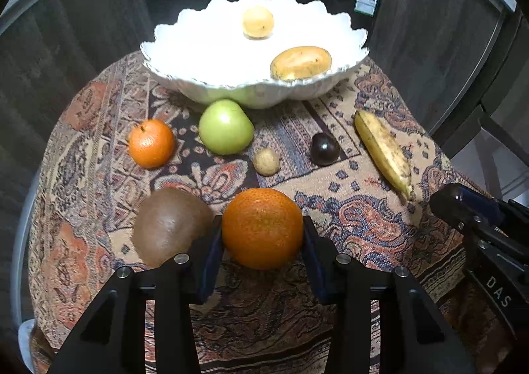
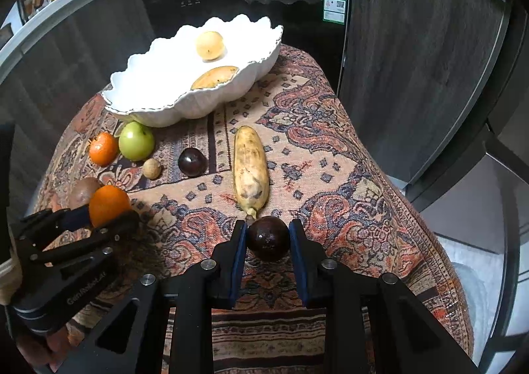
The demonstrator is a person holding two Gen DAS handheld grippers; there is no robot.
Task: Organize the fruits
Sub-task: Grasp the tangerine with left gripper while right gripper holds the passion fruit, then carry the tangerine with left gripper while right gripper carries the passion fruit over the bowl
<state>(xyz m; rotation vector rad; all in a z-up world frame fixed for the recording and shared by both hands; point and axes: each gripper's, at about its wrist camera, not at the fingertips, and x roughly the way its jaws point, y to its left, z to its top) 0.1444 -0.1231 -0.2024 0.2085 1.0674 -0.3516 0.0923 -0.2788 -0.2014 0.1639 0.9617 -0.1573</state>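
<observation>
Left gripper (image 1: 263, 235) closed on the large orange (image 1: 263, 228), blue pads pressed against both flanks of the fruit, low over the patterned cloth (image 1: 363, 228) and well in front of the white scalloped bowl (image 1: 185, 43). Right gripper (image 2: 268, 238) clamped on a dark round fruit (image 2: 268, 238), pads touching its left and right sides, likewise in front of the bowl and just past the stem end of the banana (image 2: 250, 169). Inside the bowl: a pale yellow round fruit (image 1: 258, 22) toward the far wall and an oblong yellow-brown fruit (image 1: 301, 62) at the right near rim. Directly in front of the bowl, nearly touching its base: a green apple (image 1: 225, 127). Left of the apple, farther from the bowl: a small orange (image 1: 151, 143). In front of the bowl, right of the apple: a small tan fruit (image 1: 266, 161) and a second dark plum-like fruit (image 1: 325, 148). Kiwi (image 1: 168, 225) far in front of the bowl, just beside the left finger of the left gripper; contact with that finger not determinable
</observation>
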